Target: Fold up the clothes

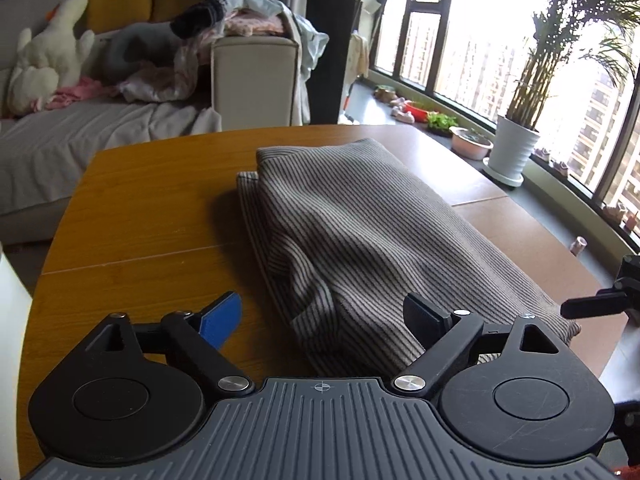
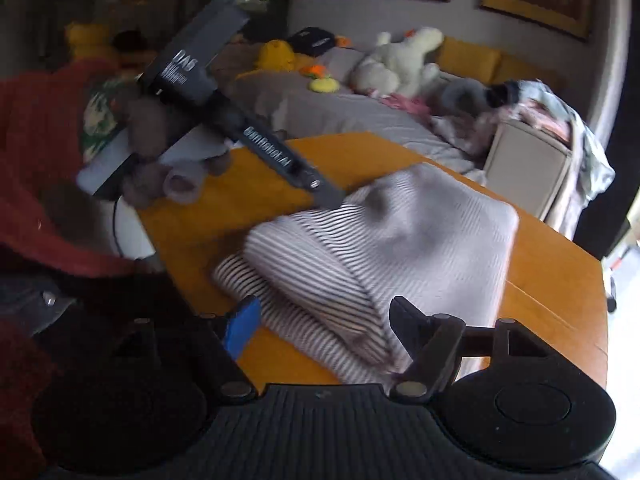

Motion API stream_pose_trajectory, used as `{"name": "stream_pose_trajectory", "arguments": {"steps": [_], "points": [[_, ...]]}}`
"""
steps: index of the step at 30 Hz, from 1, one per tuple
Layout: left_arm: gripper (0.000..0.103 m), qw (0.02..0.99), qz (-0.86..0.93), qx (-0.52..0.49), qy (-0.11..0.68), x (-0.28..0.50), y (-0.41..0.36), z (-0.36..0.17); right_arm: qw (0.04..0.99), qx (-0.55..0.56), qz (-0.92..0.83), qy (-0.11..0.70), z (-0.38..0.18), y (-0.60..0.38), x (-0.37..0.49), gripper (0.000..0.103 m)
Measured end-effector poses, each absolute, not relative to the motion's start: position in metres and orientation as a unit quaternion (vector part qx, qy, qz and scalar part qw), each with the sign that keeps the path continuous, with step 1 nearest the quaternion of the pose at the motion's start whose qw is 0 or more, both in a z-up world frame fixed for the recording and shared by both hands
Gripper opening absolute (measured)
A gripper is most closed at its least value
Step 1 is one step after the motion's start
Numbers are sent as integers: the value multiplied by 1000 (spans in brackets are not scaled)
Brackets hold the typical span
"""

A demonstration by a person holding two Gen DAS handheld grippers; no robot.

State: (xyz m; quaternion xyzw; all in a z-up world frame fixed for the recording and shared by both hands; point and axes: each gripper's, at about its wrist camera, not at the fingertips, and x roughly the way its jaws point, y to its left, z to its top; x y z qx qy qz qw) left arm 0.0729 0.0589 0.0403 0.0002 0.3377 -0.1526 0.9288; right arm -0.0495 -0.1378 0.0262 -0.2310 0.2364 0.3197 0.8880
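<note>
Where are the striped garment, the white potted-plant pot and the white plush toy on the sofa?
striped garment [image 1: 360,216]: left wrist view, middle of the folded top layer.
white plant pot [image 1: 512,148]: left wrist view, ribbed side wall.
white plush toy [image 1: 52,52]: left wrist view, its body.

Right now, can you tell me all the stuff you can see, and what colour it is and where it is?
Striped garment: one, grey-brown with thin dark stripes, folded on the table.
Table: one, orange-brown wood, under the garment.
Sofa: one, grey cover, behind the table.
Plush duck: one, white, on the sofa.
Yellow plush toy: one, yellow, on the sofa's far end.
Clothes pile: one heap, pink, pale blue and grey, over the sofa arm.
Potted palm: one, green in a white pot, by the window.
Red sleeve: one, red, on the person's arm.
Left gripper: one, black with a blue pad, open over the garment's near edge.
Right gripper: one, black with a blue pad, open at the garment.
</note>
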Motion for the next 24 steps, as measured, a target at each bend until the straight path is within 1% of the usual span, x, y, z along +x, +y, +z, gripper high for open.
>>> {"name": "stream_pose_trajectory", "arguments": {"steps": [4, 5, 6, 7, 8, 10, 12, 14, 15, 20, 24], "points": [[95, 931, -157, -1, 329, 59, 65, 47, 854, -303, 361, 218, 18, -109, -67, 72], [95, 931, -160, -1, 327, 56, 65, 48, 851, -305, 367, 219, 18, -105, -67, 72], [95, 932, -163, 0, 325, 53, 66, 49, 857, -279, 365, 232, 21, -108, -61, 69], [96, 932, -166, 2, 323, 50, 67, 50, 863, -253, 364, 244, 24, -111, -55, 57], [96, 932, -168, 7, 321, 46, 68, 51, 867, -226, 362, 256, 27, -114, -49, 51], [97, 933, -173, 17, 317, 39, 68, 53, 874, -173, 357, 279, 33, -120, -37, 44], [98, 933, -179, 30, 310, 30, 68, 55, 876, -87, 355, 315, 38, -135, -19, 40], [99, 933, -190, 43, 303, 20, 68, 56, 868, 6, 353, 350, 41, -154, 1, 39], [99, 932, -198, 50, 301, 16, 68, 57, 864, 26, 354, 356, 39, -158, 5, 37], [102, 922, -232, 76, 300, 3, 61, 51, 862, 54, 354, 360, 32, -164, 10, 37], [102, 912, -239, 89, 320, 10, 46, 39, 868, 29, 351, 349, 32, -159, 7, 37]]}}
